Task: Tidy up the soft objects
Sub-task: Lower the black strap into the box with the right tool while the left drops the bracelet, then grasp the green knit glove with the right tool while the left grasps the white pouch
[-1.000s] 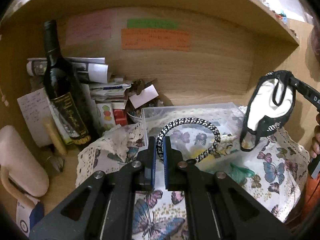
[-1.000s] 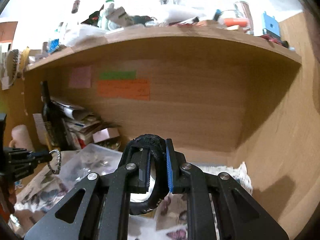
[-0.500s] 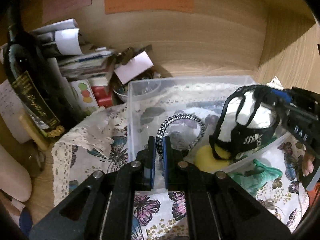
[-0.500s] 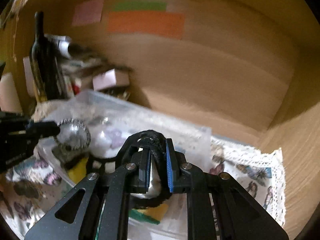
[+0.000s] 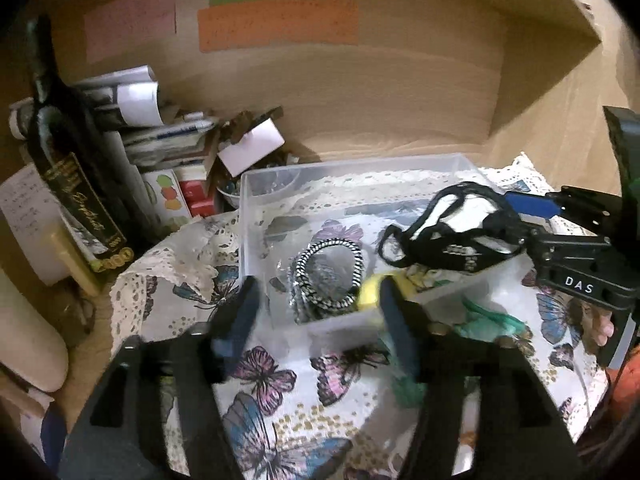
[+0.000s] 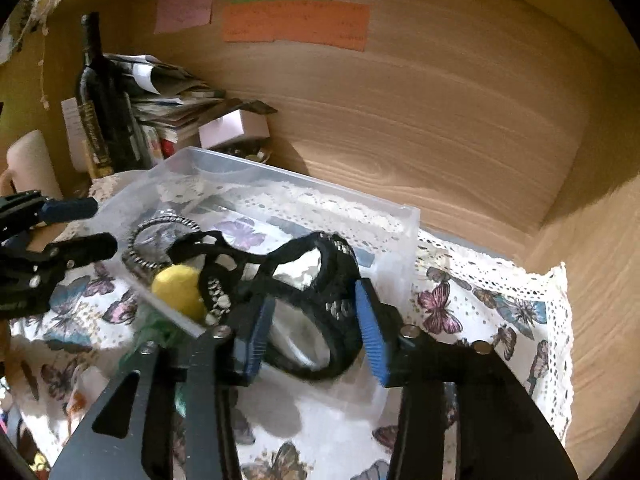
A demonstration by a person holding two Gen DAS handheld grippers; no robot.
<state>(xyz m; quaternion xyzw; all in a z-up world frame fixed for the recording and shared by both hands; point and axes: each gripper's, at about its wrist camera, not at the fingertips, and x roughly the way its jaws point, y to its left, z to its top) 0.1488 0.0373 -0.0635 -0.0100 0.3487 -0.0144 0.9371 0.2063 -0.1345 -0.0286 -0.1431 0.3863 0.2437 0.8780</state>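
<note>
Both my grippers, left (image 5: 316, 300) and right (image 6: 310, 330), spread wide, holding nothing. Black lace garment (image 6: 316, 280) half over the bin (image 6: 408, 240) rim; could snag my right fingers and drag out

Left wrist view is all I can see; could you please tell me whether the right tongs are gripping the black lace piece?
Observer: No. The right tongs stand open, their blue pads wide apart on either side of the black lace piece.
Operator: Thank you. Is the yellow ball, half hidden for me, inside the clear box?
Observer: It appears so: the yellow ball sits by the near wall of the clear box, beside the lace piece.
Operator: And what lies to the right of the box?
Observer: The butterfly cloth, whose lace corner runs up to the wooden side wall.
</note>
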